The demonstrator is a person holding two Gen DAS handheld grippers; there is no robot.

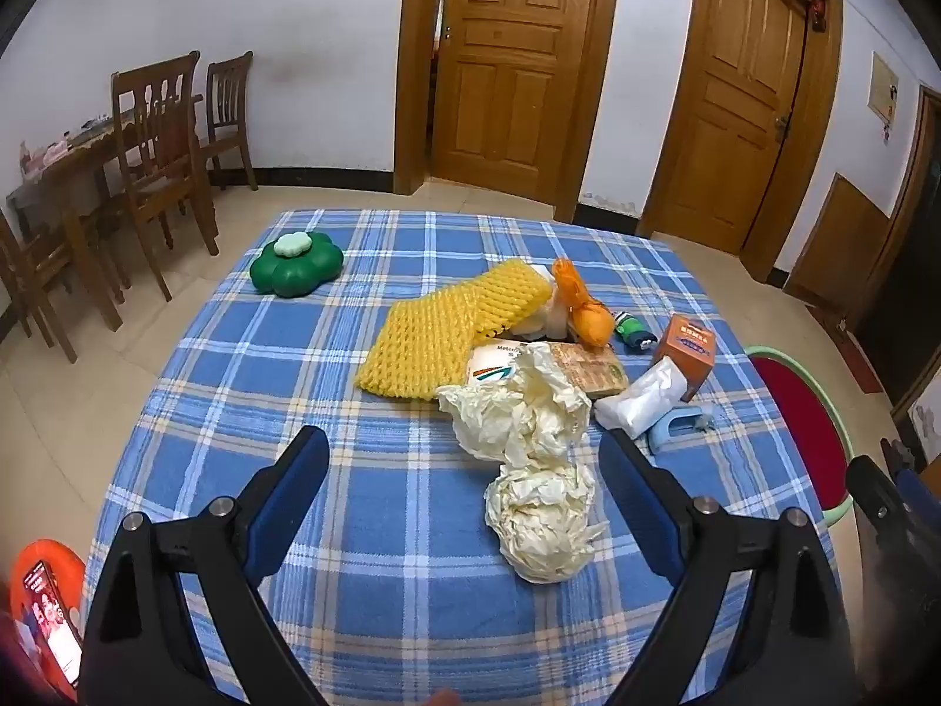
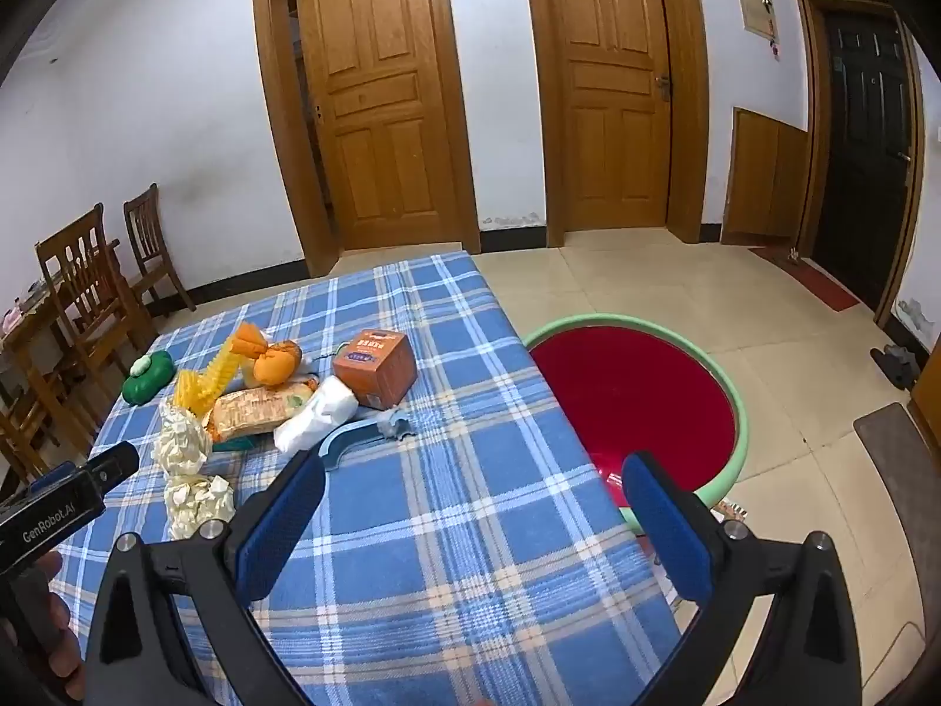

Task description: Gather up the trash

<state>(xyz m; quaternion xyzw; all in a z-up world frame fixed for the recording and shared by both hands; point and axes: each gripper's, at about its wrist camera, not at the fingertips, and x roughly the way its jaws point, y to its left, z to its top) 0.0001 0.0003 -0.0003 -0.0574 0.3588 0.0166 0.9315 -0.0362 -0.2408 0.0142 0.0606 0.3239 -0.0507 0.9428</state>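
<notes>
Left wrist view: crumpled cream paper wads (image 1: 538, 459), both grippers' fingers (image 1: 632, 488) spread wide, empty.

Table (image 1: 235, 353) under a blue plaid cloth. On it, around the yellow foam net (image 1: 453, 329): green flower-shaped toy (image 1: 296, 265) well left; crumpled paper (image 1: 523, 406) just in front; orange box (image 1: 687, 353) far right, white tissue pack (image 1: 638, 400) beside that.

Black gripper (image 1: 464, 465), blue pads (image 1: 632, 470).
</notes>
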